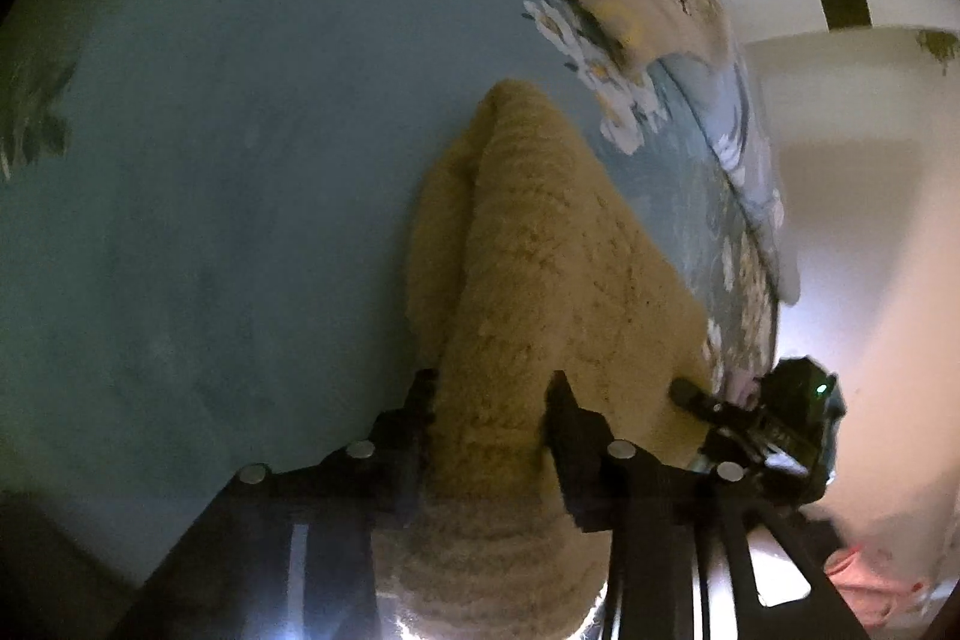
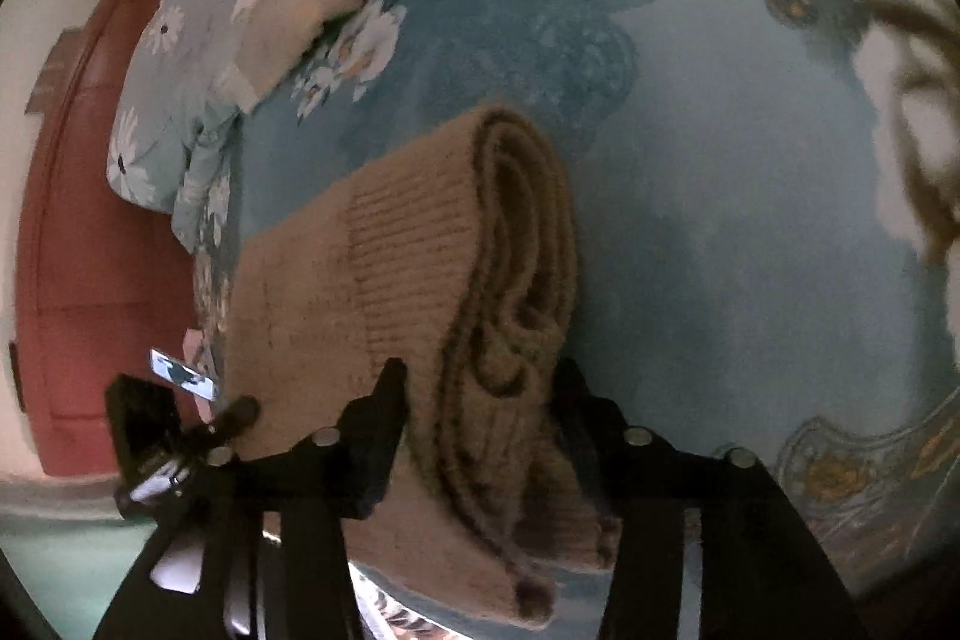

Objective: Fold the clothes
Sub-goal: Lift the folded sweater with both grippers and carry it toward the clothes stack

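Folded sweater (image 1: 510, 280) is clamped at 6 o'clock by both grippers (image 1: 489, 400) (image 2: 474, 388); it should be lowered level onto the bedspread (image 2: 750, 220), layers kept aligned.

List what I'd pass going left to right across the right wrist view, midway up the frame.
Red door → floral pillow → folded tan sweater, which the right gripper grips → bare blue bedspread → white and tan garment.
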Motion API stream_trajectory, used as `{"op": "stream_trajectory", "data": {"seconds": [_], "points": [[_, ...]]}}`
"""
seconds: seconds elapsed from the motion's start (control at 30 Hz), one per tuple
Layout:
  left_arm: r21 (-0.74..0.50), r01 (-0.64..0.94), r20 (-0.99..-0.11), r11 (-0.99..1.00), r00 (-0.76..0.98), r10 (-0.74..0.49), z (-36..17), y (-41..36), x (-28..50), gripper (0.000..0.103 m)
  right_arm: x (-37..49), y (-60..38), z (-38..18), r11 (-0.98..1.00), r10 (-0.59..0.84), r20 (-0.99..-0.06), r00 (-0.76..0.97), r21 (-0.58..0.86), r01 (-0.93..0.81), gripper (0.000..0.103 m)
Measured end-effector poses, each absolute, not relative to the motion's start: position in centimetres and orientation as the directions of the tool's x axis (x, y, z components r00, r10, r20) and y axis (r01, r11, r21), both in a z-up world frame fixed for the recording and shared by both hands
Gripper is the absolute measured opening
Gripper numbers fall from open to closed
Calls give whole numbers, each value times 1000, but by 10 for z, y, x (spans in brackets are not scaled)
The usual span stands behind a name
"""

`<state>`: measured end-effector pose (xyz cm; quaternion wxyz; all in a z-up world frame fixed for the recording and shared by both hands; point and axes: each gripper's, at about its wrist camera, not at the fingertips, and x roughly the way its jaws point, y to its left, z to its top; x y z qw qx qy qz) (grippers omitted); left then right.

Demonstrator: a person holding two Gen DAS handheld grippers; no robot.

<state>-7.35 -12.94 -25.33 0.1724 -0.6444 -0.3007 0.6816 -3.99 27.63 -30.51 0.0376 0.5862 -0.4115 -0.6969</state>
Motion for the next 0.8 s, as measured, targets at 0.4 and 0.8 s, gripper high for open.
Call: {"op": "stream_trajectory", "data": {"seconds": [0.4, 0.8], "points": [[-630, 171, -774, -757, -63, 630, -278, -121, -87, 57, -39, 275, -328, -554, -571, -736, -364, 673, -490, 61], [-610, 134, -789, -781, -187, 585, -232, -109, -66, 32, -40, 269, -282, -549, -565, -714, -413, 699, -458, 37]]}}
